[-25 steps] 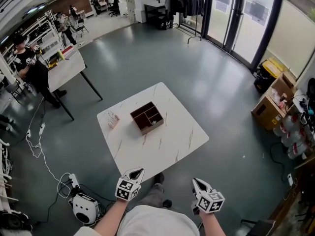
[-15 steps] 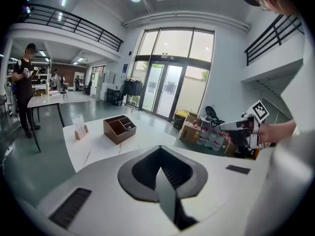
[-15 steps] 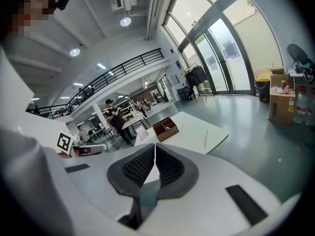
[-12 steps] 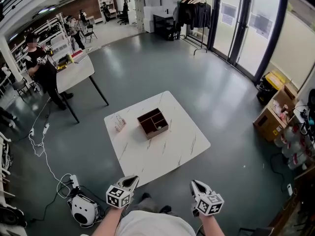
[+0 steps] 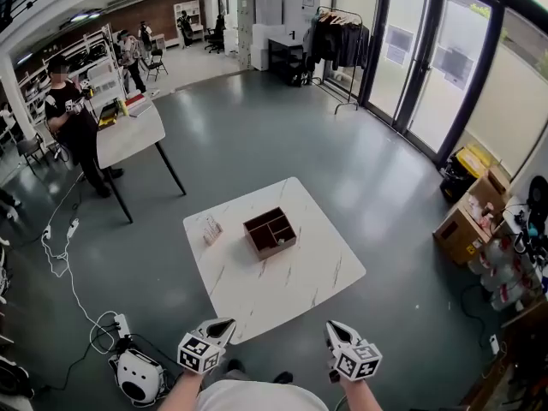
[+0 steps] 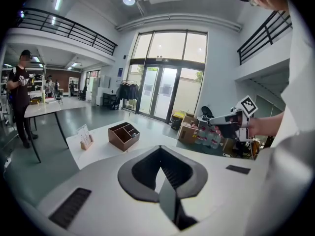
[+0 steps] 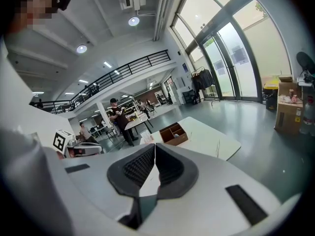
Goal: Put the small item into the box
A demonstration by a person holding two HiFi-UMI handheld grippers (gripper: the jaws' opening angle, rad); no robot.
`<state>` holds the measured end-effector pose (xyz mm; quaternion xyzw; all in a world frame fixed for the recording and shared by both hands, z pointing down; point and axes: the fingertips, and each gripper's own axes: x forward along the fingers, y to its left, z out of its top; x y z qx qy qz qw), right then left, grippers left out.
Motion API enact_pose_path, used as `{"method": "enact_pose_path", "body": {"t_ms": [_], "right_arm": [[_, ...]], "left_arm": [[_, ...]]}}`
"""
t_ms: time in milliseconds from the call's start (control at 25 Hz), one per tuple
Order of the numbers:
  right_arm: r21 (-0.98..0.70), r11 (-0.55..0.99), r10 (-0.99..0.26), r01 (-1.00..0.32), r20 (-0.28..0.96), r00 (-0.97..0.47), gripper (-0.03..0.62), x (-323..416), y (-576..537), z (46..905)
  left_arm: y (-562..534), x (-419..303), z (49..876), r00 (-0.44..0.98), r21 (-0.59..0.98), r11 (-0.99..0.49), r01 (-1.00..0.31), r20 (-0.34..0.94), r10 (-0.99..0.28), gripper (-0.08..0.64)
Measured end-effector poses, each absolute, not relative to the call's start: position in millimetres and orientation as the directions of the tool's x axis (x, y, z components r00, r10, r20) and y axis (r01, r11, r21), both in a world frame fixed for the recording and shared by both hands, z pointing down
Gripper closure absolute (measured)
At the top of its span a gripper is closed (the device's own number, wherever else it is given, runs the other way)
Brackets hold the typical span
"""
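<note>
Grey floor is seen round the tabletop [image 5: 282, 285], where the small item [image 5: 211, 229] is set at nine o'clock of the box [image 5: 271, 232]. Left hand-held gripper [image 5: 225, 324] and right hand-held gripper [image 5: 330, 327] are clenched, empty; one should be opened on approach.

We have the table [image 5: 282, 285] straight ahead, beyond the left gripper [image 5: 224, 324] and the right gripper [image 5: 330, 329], which hang apart at its near side. On the table's far half sits the compartment box [image 5: 271, 232], a small card stand [image 5: 211, 229] to its left. Back left stands a second table [image 5: 128, 135] with a person [image 5: 73, 114] beside it. Cardboard boxes [image 5: 467, 221] sit on the floor at far right.
</note>
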<state>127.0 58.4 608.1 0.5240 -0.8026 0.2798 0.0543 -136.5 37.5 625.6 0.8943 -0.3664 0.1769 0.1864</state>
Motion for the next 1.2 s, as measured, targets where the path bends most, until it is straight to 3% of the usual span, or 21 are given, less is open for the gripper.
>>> {"method": "enact_pose_path", "body": {"t_ms": [1200], "right_arm": [[-0.354,0.296,-0.824,-0.887,0.376,-0.425,0.566,97.8,42.0,597.5]], "left_arm": [[12.0,-182.0,625.5,0.682,0.253,-0.647,-0.72,0.43,-0.591,0.546]]}}
